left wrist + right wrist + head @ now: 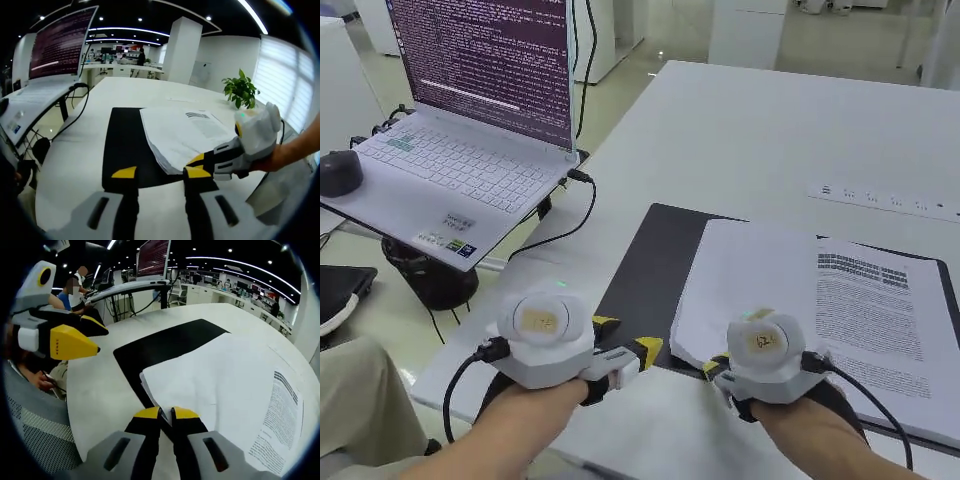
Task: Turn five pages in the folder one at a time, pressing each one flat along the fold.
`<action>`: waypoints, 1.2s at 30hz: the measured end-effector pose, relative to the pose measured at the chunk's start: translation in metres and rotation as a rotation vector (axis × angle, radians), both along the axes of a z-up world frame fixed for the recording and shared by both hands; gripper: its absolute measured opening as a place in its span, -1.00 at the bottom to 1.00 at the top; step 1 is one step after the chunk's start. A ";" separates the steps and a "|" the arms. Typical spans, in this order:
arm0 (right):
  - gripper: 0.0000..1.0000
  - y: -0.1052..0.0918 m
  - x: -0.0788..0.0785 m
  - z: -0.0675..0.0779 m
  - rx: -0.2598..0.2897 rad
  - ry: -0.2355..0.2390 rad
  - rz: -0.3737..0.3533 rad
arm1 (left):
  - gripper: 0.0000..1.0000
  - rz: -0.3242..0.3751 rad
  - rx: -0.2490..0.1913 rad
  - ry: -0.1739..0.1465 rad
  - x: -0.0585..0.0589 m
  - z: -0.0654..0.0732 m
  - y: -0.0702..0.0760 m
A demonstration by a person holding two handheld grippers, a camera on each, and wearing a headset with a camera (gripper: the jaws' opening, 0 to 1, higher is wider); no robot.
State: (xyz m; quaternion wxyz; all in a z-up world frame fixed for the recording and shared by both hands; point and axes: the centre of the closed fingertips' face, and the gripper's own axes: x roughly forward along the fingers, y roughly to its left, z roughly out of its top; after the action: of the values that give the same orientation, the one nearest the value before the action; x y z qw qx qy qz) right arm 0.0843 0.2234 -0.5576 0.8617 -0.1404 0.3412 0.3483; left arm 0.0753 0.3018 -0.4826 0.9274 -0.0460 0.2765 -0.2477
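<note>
Right gripper view: right hand-held gripper [166, 413] tight on page [225, 385], text illegible; left hand-held gripper [161, 173] apart.

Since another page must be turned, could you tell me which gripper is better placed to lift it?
Right. The right gripper sits at the near corner of the top page, jaws nearly together; the left gripper hangs open at the black cover, off the paper.

Folder [640, 270] on table [750, 120], pages [880, 310] lying on it, laptop [470, 130] behind-left, power strip [885, 198] behind-right
</note>
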 end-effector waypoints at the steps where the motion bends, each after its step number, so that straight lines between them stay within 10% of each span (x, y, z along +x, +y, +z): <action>1: -0.86 0.000 -0.001 0.000 0.003 -0.003 0.006 | -0.29 -0.021 0.011 0.001 0.002 -0.001 -0.005; 11: -1.00 -0.025 -0.009 0.025 0.124 -0.056 -0.082 | -0.37 -0.175 0.107 -0.056 0.030 -0.009 -0.049; 20: -1.00 -0.077 0.005 0.049 0.219 -0.114 -0.267 | -0.42 -0.237 0.216 -0.075 0.044 -0.047 -0.076; 29: -1.00 -0.123 0.038 0.071 0.377 -0.231 -0.416 | -0.38 -0.171 0.247 -0.038 0.044 -0.076 -0.072; 36: -1.00 -0.137 0.071 0.062 0.436 -0.231 -0.449 | -0.37 -0.113 0.168 -0.092 0.043 -0.074 -0.069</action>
State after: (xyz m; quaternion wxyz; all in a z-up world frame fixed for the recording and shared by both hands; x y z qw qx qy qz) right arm 0.1556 0.0861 -0.4951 0.9597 0.0873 0.1812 0.1961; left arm 0.1186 0.2330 -0.5567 0.9242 0.0588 0.2557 -0.2776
